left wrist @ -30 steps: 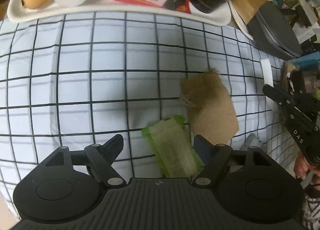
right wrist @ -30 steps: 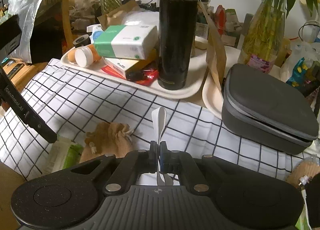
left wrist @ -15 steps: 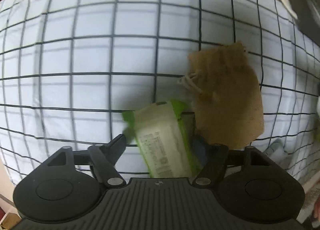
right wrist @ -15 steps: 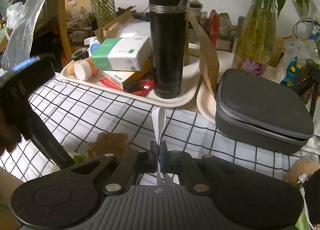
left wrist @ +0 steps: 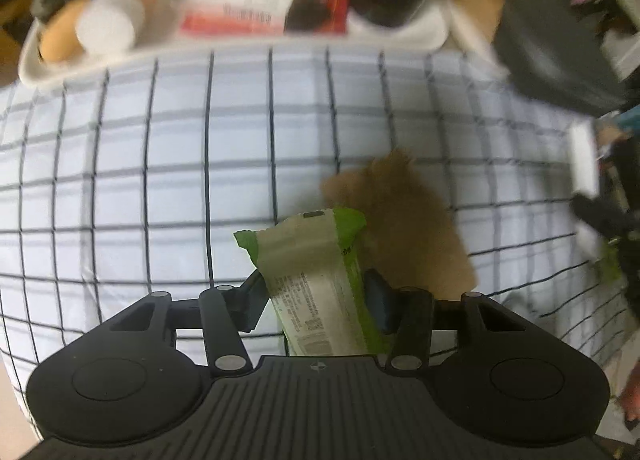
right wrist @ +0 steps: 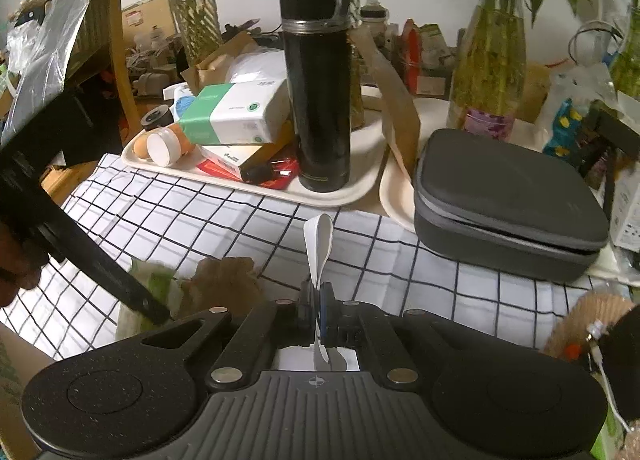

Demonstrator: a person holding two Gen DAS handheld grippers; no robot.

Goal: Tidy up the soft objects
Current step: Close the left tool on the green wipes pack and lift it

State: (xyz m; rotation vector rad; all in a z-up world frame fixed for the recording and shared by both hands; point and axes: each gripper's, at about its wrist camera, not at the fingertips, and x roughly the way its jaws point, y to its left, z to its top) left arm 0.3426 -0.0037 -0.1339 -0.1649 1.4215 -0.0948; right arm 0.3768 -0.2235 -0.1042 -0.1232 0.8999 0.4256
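1. My left gripper (left wrist: 316, 296) has its fingers clamped on the green-and-white packet (left wrist: 316, 276), one finger on each long side; its far end juts forward and tilts up off the checked cloth (left wrist: 160, 163), near the worktop's near edge.
2. Just behind and to the right of the packet, the brown drawstring pouch (left wrist: 404, 219) lies flat on the cloth, its near part hidden by the packet.
3. My right gripper (right wrist: 318, 310) has its fingers pressed together on a thin white strip (right wrist: 319, 244) that stands upright out of them, its top looped over.
4. From the right wrist view, the pouch and packet sit at the cloth's near left, beside the dark bar of my left gripper.
5. Along the far edge of the cloth a cream tray (right wrist: 352, 191) carries a black flask (right wrist: 320, 87), a green-and-white box (right wrist: 236, 113) and smaller items.
6. At the far right a grey zip case (right wrist: 508, 195) rests on a second tray.
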